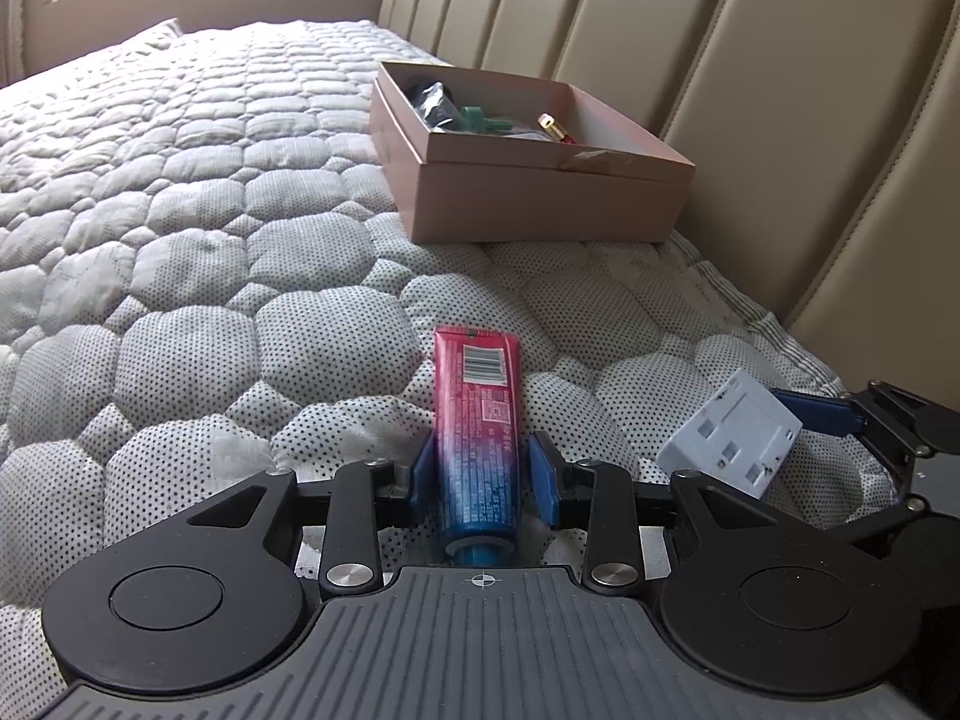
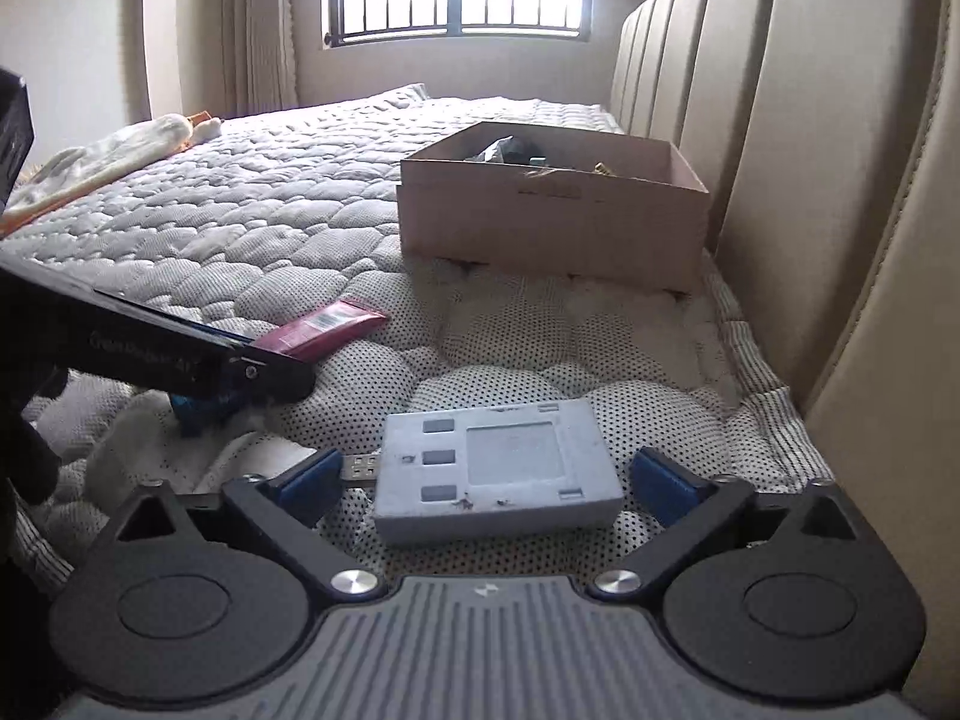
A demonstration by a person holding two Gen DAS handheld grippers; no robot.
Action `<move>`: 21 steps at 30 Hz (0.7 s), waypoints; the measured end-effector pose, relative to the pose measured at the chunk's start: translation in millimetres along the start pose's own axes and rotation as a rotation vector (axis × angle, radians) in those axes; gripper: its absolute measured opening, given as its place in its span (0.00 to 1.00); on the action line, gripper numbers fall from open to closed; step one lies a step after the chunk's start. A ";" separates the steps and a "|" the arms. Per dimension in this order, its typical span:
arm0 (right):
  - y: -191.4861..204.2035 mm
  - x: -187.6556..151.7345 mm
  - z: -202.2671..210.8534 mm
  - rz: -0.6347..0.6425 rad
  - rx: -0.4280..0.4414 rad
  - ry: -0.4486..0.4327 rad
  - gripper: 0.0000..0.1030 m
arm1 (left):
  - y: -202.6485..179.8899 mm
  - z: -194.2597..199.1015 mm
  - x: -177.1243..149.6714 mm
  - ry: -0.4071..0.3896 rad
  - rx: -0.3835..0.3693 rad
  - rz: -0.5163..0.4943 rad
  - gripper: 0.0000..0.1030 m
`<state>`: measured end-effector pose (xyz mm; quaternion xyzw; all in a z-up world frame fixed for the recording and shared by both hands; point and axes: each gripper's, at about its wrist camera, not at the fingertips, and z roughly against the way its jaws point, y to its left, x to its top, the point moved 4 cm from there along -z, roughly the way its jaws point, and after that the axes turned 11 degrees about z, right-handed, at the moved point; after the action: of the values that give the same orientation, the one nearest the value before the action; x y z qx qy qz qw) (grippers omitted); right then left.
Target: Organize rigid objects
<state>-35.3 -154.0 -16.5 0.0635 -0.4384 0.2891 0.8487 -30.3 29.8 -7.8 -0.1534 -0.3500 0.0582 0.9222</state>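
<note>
While both stand released, left tool [image 1: 483, 480] straddles tube [image 1: 477, 408], right tool [image 2: 486, 477] grey box [image 2: 498, 456] near mattress [image 2: 774, 420] edge.

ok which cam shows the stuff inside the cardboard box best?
Left wrist view: it looks down into the cardboard box, showing a black item, a green piece and a red-gold cylinder. The right wrist view sits lower, so only tops peek over the rim.
</note>
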 end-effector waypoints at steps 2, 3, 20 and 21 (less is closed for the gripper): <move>2.5 2.1 2.8 0.020 0.009 -0.006 0.89 | 0.1 -0.1 1.1 -0.001 0.002 0.012 0.35; 3.4 2.9 5.9 0.025 0.007 -0.016 0.89 | 0.2 -0.1 1.5 -0.003 0.007 0.019 0.35; -2.9 -0.9 43.1 0.052 -0.021 -0.086 0.89 | -8.0 14.5 1.4 -0.010 -0.021 -0.020 0.32; -4.1 -0.9 45.4 0.052 -0.023 -0.094 0.89 | -9.4 15.5 1.5 -0.002 -0.030 -0.021 0.32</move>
<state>-65.6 -174.2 11.0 0.0557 -0.4825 0.3025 0.8201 -39.5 25.0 7.1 -0.1636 -0.3532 0.0432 0.9201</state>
